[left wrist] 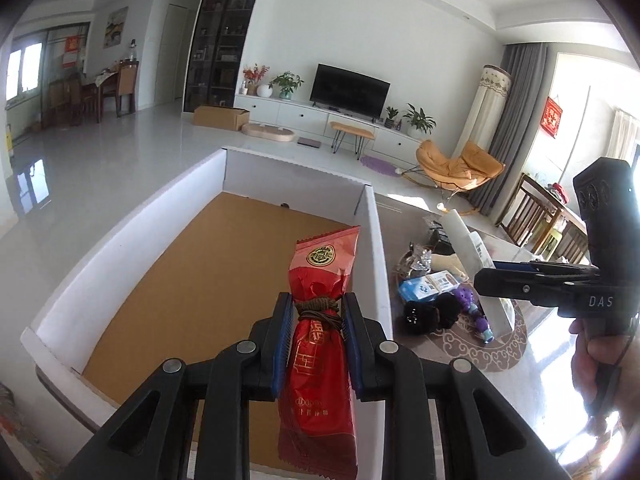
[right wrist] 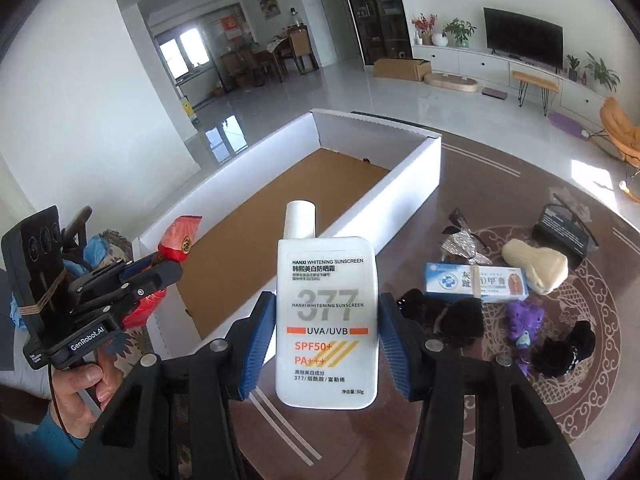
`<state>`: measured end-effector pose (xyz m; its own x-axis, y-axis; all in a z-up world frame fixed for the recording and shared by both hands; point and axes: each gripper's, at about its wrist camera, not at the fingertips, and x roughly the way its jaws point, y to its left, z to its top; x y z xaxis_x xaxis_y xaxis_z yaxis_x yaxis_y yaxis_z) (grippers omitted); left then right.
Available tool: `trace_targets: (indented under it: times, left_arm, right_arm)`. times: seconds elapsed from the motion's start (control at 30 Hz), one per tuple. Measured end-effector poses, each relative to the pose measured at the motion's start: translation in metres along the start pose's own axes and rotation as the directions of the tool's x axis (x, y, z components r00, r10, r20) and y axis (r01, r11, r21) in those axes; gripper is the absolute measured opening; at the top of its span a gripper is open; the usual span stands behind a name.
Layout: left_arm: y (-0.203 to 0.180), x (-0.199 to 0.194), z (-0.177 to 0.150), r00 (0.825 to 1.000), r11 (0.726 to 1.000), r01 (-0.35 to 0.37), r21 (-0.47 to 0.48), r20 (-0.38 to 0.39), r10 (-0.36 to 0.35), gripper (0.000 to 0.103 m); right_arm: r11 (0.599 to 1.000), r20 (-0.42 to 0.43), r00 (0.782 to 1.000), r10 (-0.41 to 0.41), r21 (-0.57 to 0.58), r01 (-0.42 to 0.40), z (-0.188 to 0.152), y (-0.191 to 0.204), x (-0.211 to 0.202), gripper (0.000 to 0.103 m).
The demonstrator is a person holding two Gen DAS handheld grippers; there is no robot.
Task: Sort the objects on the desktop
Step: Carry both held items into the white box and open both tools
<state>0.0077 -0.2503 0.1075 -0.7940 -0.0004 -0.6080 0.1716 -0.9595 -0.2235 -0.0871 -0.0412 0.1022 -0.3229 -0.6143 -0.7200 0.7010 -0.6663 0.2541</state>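
My left gripper (left wrist: 315,312) is shut on a red snack packet (left wrist: 320,320) with a brown cord around its middle, held above the near right part of the white-walled box (left wrist: 120,248) with a brown floor. It also shows in the right wrist view (right wrist: 156,264) with the packet (right wrist: 178,240) over the box's near left wall. My right gripper (right wrist: 326,316) is shut on a white sunscreen bottle (right wrist: 326,320), cap pointing away, held above the table to the right of the box (right wrist: 416,168). The right gripper (left wrist: 484,282) shows in the left wrist view with the bottle (left wrist: 470,248).
On the round patterned table (right wrist: 600,360) right of the box lie a blue-and-white medicine carton (right wrist: 452,282), a cream pouch (right wrist: 536,266), a purple toy (right wrist: 524,320), black fluffy items (right wrist: 460,318), a foil wrapper (right wrist: 460,246) and a black box (right wrist: 564,232).
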Motion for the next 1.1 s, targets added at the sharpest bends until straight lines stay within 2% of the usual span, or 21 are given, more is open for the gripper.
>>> trace_targets:
  times: [0.13,0.27,0.33,0.37,0.4,0.47,0.53,0.67,0.77,0.83,0.93,1.0,1.1]
  left_arm:
    - [0.046,0.023,0.002,0.991,0.994,-0.105,-0.022,-0.081,0.103,0.024]
    - [0.060,0.046,-0.007,0.977,0.990,-0.141,0.000,-0.163,0.139,0.026]
    - [0.065,0.052,-0.015,0.967,0.984,-0.179,0.003,-0.182,0.176,0.047]
    - [0.065,0.054,-0.019,0.965,0.980,-0.197,-0.001,-0.180,0.193,0.075]
    - [0.067,0.053,-0.023,0.964,0.978,-0.209,-0.009,-0.168,0.204,0.091]
    - [0.064,0.047,-0.029,0.972,0.980,-0.199,-0.027,-0.134,0.194,0.091]
    - [0.054,0.041,-0.031,0.980,0.984,-0.178,-0.035,-0.102,0.173,0.091]
    - [0.010,0.023,-0.030,0.994,0.994,-0.104,0.022,-0.034,0.104,0.091]
    - [-0.045,0.008,-0.033,1.000,0.993,0.001,0.118,-0.008,0.000,0.091]
    - [-0.087,0.003,-0.041,0.997,0.979,0.077,0.190,-0.012,-0.076,0.091]
    - [-0.145,0.007,-0.060,0.985,0.949,0.174,0.264,-0.053,-0.166,0.103]
    - [-0.175,0.029,-0.077,0.972,0.934,0.230,0.275,-0.110,-0.207,0.103]
    - [-0.209,0.081,-0.109,0.954,0.924,0.259,0.282,-0.223,-0.199,0.103]
  right_arm:
    - [0.995,-0.007,0.995,0.104,-0.007,-0.104,0.019,0.057,0.049,0.052]
    - [0.993,-0.053,0.993,0.105,-0.050,-0.108,0.021,0.102,0.098,0.052]
    - [0.996,-0.079,0.995,0.065,-0.057,-0.069,0.017,0.112,0.117,0.053]
    - [0.997,-0.094,0.994,0.049,-0.055,-0.054,0.016,0.115,0.124,0.061]
    - [0.998,-0.104,0.994,0.041,-0.050,-0.046,0.014,0.116,0.129,0.075]
    - [0.998,-0.085,0.996,0.038,-0.041,-0.042,0.010,0.112,0.128,0.083]
    - [0.998,-0.042,0.998,0.040,-0.042,-0.042,0.007,0.106,0.115,0.084]
    - [0.998,0.094,0.995,-0.035,-0.040,0.039,-0.009,0.069,0.068,0.096]
    - [0.989,0.186,0.972,-0.144,0.018,0.144,-0.033,0.019,0.032,0.103]
    - [0.973,0.205,0.951,-0.230,0.081,0.218,-0.063,-0.019,0.009,0.103]
    - [0.920,0.175,0.908,-0.380,0.171,0.352,-0.120,-0.082,-0.022,0.103]
    - [0.878,0.098,0.885,-0.455,0.214,0.428,-0.156,-0.120,-0.034,0.103]
    - [0.828,-0.013,0.860,-0.510,0.262,0.495,-0.201,-0.168,-0.046,0.103]
